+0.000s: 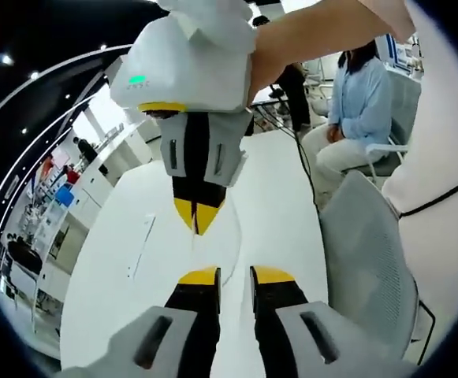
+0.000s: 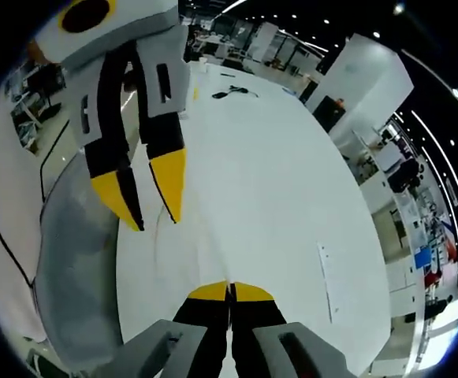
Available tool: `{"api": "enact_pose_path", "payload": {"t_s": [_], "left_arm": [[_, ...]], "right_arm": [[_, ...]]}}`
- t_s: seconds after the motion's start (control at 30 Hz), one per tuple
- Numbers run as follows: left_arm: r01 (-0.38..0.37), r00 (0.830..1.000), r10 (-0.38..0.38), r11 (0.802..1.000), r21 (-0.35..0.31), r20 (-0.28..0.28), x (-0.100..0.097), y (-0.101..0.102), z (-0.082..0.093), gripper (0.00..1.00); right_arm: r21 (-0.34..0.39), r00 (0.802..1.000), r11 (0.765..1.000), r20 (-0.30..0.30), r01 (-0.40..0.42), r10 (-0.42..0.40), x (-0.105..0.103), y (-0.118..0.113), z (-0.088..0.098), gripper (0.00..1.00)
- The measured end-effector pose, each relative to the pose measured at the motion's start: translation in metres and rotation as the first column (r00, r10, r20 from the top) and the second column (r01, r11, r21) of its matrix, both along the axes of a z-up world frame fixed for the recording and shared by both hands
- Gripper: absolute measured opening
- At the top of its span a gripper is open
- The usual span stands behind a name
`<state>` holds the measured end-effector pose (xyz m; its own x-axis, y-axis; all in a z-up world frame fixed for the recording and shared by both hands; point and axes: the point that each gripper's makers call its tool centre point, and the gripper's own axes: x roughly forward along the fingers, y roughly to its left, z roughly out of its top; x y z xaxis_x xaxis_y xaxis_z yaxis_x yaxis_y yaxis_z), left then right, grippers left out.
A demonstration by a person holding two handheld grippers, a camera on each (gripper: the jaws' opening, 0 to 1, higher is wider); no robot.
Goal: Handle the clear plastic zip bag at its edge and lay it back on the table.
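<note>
Lying flat on the white table, the clear plastic zip bag appears in the left gripper view as a faint pale outline left of both tools, touching neither. Nothing can be made out inside it. To its right, the left gripper rises from the bottom with its yellow tips a little apart and nothing between them. The right gripper hangs tip-down above it, its jaws pressed together; whether they pinch anything cannot be told. A bare forearm holds that tool. Further right stand a grey mesh chair and a seated person in a light blue shirt.

In the right gripper view, the chair sits at the left. The left gripper points down beside it, tips parted and empty. The right gripper is closed tip to tip at the bottom. The bag is a thin strip on the table to the right. A black cable lies at the far end.
</note>
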<state>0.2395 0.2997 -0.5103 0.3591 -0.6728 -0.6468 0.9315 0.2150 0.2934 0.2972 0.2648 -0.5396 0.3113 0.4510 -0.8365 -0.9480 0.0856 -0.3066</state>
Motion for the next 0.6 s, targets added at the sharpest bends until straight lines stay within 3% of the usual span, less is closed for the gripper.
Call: {"api": "enact_pose_path", "payload": {"t_s": [0.23, 0.6], "left_arm": [[-0.075, 0.997, 0.075, 0.995, -0.065, -0.003, 0.004, 0.016, 0.007, 0.14], [-0.185, 0.982, 0.180, 0.976, -0.117, -0.053, 0.007, 0.037, -0.005, 0.18]], "right_arm": [[-0.008, 0.999, 1.000, 0.040, 0.004, -0.004, 0.019, -0.007, 0.003, 0.00], [-0.032, 0.992, 0.999, 0.126, 0.023, -0.019, 0.061, -0.020, -0.001, 0.00]]}}
